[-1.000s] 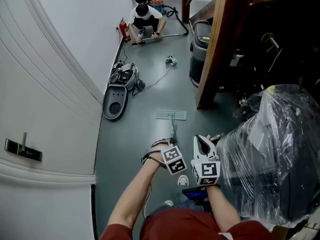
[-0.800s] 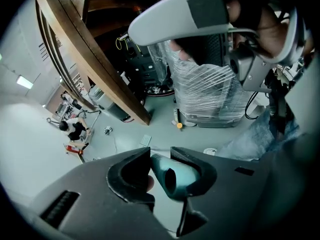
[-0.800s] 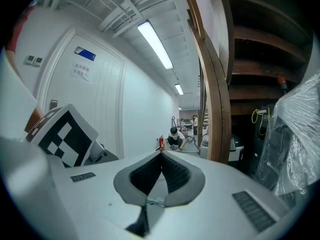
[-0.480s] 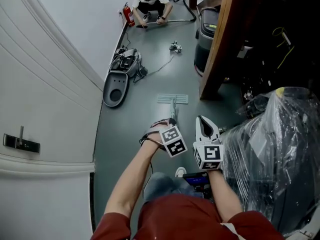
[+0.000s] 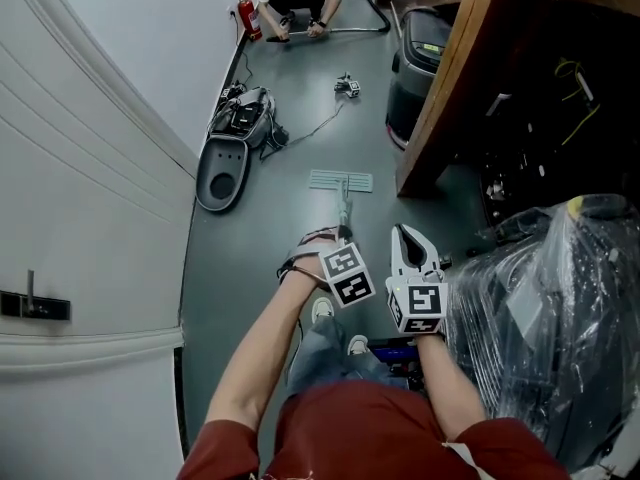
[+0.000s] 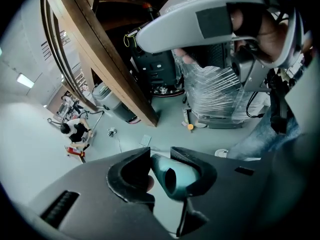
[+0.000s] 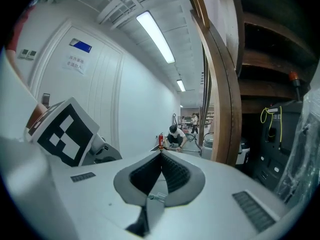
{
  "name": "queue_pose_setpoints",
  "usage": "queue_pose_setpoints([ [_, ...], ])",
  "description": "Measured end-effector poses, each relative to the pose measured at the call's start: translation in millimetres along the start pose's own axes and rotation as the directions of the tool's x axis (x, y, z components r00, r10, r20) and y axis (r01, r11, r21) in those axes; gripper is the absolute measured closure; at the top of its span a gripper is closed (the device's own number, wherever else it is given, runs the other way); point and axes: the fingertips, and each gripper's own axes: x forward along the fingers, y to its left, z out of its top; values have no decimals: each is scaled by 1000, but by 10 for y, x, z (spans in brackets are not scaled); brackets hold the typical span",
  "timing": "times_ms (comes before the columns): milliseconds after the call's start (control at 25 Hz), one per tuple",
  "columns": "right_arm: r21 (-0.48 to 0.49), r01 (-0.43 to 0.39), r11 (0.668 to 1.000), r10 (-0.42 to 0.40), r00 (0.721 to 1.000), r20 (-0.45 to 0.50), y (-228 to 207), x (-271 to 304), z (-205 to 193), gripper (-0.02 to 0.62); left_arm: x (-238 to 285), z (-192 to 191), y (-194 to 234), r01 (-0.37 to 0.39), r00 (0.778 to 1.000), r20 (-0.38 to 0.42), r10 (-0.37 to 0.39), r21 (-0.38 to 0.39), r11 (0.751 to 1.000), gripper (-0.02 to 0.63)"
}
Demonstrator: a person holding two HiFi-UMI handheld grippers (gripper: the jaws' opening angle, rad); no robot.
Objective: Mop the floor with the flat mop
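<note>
While the flat mop (image 5: 340, 180) — in left hand-held gripper (image 6: 165, 173) — slides forward, right hand-held gripper (image 7: 161, 159) stays closed.

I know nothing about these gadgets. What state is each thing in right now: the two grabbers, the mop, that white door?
Left gripper: shut on the mop handle.
Right gripper: shut, holding nothing.
Mop head: lying flat on the floor, ahead of the person.
Door: closed.
</note>
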Motion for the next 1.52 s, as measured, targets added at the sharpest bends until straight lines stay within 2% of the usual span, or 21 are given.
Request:
queue_pose_setpoints([
  [320, -2, -16, 1000, 15, 1000, -7, 206, 468, 81, 577, 69, -175, 403, 1, 1000, 17, -1, -10, 1000, 471],
  [640, 8, -1, 1000, 1, 1000, -17, 194, 486, 40, 577, 112, -170, 424, 2, 1000, 8, -2, 15, 1000, 471],
  [960, 15, 14, 1000, -14, 1000, -8, 68, 245, 24, 577, 138, -150, 187, -8, 999, -31, 10, 54, 999, 471],
  [1240, 16, 12, 1000, -12, 1000, 12, -35, -116, 14, 577, 37, -47, -118, -12, 999, -46, 13, 41, 999, 472],
  [1520, 20, -6, 1000, 5, 999, 37, -69, -600, -9, 577, -121, 6, -598, -17, 997, -73, 19, 31, 999, 472],
])
